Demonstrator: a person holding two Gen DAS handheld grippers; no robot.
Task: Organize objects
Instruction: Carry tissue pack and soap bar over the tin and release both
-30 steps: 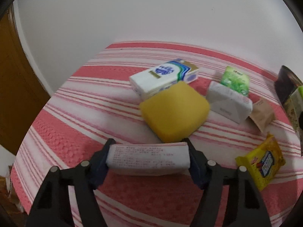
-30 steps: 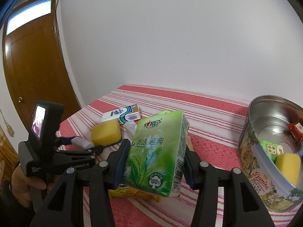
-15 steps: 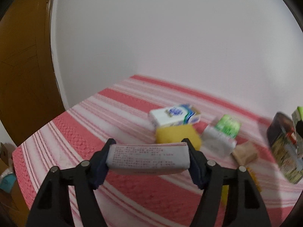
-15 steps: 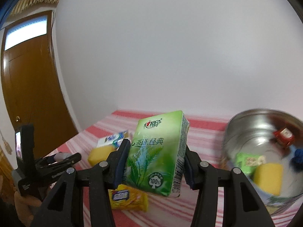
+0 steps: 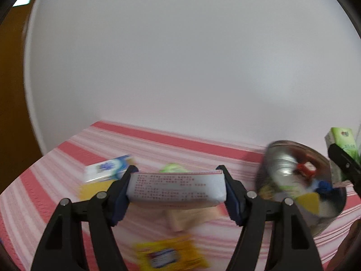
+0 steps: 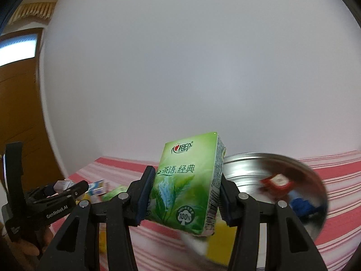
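Your round metal tin [image 5: 291,171] stands on the red-and-white striped cloth [image 5: 158,144], its shiny wall curved and its mouth tipped toward you. Inside it you can make out a small red packet [image 5: 306,169], a blue piece [image 5: 323,186] and a yellow sponge wedge [image 5: 309,201]; motion blur hides anything finer.

Your left gripper [image 5: 177,188] pinches a flat white tissue pack [image 5: 177,189] end to end, red print on its glossy wrapper, held level above the cloth just left of the tin. Your right gripper [image 6: 183,194] pinches a green tissue pack [image 6: 187,180] by its narrow sides, upright and slightly tilted, leaf artwork facing you, held in the air just in front of the tin's rim.

Left of the tin, loose things lie on the woven cloth: a white-and-blue tissue pack [image 5: 108,169], a soft yellow sponge [image 5: 94,188] touching it, another green pack [image 5: 172,168] mostly hidden behind the white one, a tan pouch [image 5: 187,218], and nearest you a crinkly yellow snack bag [image 5: 169,255], all smeared by blur
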